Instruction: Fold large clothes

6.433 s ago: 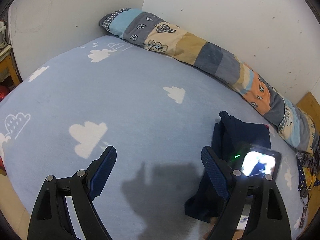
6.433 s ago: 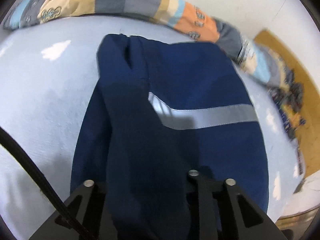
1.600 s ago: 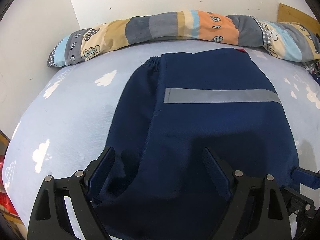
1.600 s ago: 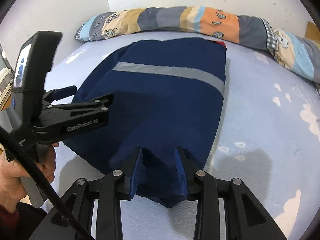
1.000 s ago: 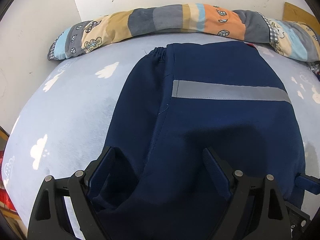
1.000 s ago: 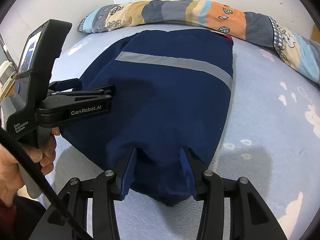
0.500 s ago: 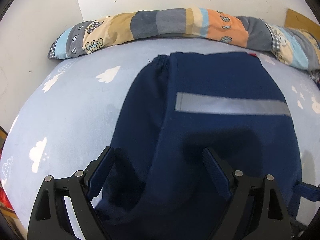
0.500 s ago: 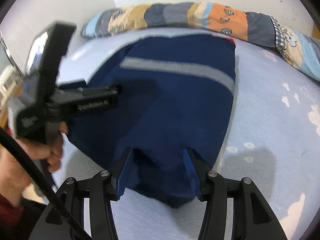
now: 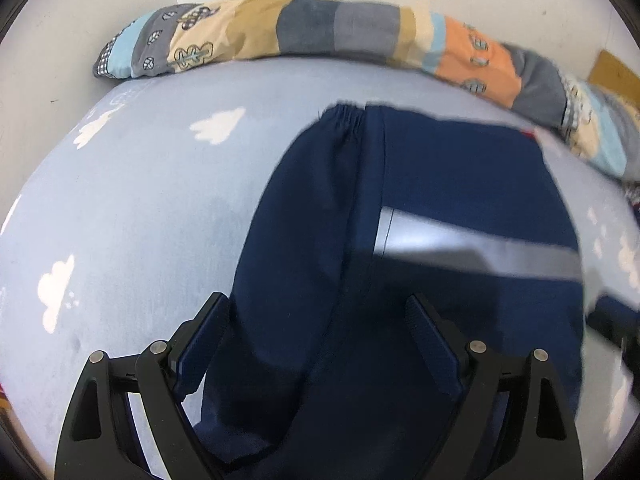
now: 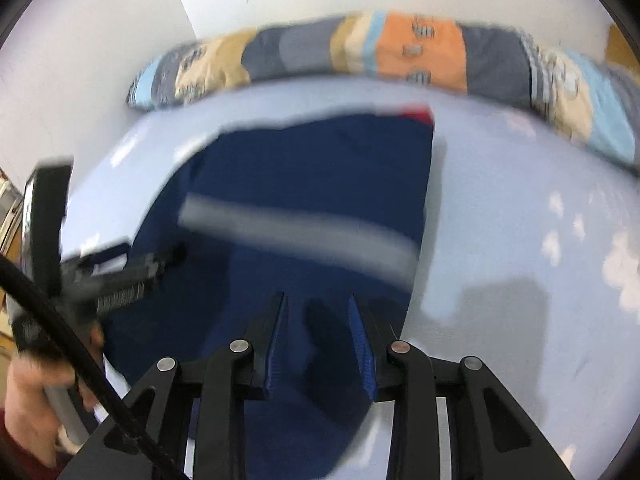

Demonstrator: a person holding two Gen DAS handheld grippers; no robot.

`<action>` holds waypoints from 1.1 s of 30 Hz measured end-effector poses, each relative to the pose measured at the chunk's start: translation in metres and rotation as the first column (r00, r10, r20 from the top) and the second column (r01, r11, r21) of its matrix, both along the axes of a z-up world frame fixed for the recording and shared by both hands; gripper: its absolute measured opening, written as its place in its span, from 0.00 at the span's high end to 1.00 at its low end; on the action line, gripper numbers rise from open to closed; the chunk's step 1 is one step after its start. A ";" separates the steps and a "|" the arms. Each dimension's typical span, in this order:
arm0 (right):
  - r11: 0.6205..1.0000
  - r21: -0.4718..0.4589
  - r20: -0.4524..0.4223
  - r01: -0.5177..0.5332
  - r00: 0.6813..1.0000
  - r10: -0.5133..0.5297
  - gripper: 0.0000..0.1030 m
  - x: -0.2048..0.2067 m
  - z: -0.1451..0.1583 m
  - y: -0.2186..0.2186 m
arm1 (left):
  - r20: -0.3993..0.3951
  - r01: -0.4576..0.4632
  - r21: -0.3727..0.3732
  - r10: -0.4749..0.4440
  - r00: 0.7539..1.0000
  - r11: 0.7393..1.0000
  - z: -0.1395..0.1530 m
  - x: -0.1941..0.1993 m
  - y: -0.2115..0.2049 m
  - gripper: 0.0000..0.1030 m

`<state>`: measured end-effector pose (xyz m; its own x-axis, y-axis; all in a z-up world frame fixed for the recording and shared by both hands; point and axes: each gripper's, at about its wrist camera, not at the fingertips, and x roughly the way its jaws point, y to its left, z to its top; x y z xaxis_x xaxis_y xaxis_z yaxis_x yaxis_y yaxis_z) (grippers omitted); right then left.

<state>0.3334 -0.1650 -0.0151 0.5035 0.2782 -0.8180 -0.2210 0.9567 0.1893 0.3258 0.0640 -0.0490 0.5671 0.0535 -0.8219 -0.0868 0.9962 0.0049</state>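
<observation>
A folded navy garment [image 9: 420, 208] with a grey reflective stripe [image 9: 480, 246] lies on the light-blue cloud-print bed [image 9: 140, 208]. My left gripper [image 9: 316, 312] is open, its jaws straddling the garment's near left edge, cloth lying between them. My right gripper [image 10: 318, 312] sits at the near right edge of the garment [image 10: 312, 168], jaws partly closed with a fold of cloth between them; the view is blurred and a gap shows beside each pad. The left gripper [image 10: 120, 272] also shows, held in a hand, at the left of the right wrist view.
A long patchwork bolster [image 9: 340, 28] lies along the white wall behind the bed. A wooden board [image 9: 616, 72] stands at the far right. Bare sheet spreads left of the garment and to its right [image 10: 520, 220].
Both grippers moved in over the garment's near edge and lifted slightly. The right jaws narrowed around the cloth. The left jaws stayed wide open.
</observation>
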 end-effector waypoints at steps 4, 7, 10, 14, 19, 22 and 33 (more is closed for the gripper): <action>0.999 -0.033 0.016 0.042 0.999 -0.042 0.64 0.055 0.009 0.011 | -0.027 -0.021 -0.016 0.020 0.999 1.000 -0.006 0.008 0.005 0.14; 0.992 -0.104 0.003 0.066 0.998 -0.066 0.65 0.098 -0.006 0.024 | -0.068 -0.034 -0.042 0.031 0.997 0.999 -0.016 0.015 0.008 0.13; 0.985 -0.153 -0.037 0.078 0.996 -0.085 0.64 0.124 -0.029 0.029 | -0.082 -0.035 -0.048 0.031 0.996 0.998 -0.019 0.018 0.009 0.13; 0.977 -0.202 -0.129 0.073 0.987 -0.100 0.62 0.144 -0.062 0.031 | -0.089 -0.026 -0.029 0.023 0.996 0.999 -0.022 0.019 0.005 0.13; 0.976 -0.208 -0.120 0.067 0.988 -0.093 0.61 0.141 -0.046 0.034 | -0.082 -0.029 -0.051 0.024 0.996 0.998 -0.019 0.017 0.007 0.13; 0.986 -0.146 -0.075 0.074 0.994 -0.086 0.61 0.112 -0.024 0.033 | -0.073 -0.029 -0.047 0.025 0.997 0.998 -0.013 0.015 0.009 0.13; 0.960 -0.282 -0.053 -0.003 0.998 -0.013 0.51 0.055 -0.038 0.051 | -0.109 0.009 -0.066 -0.017 0.994 0.998 -0.025 0.008 0.012 0.13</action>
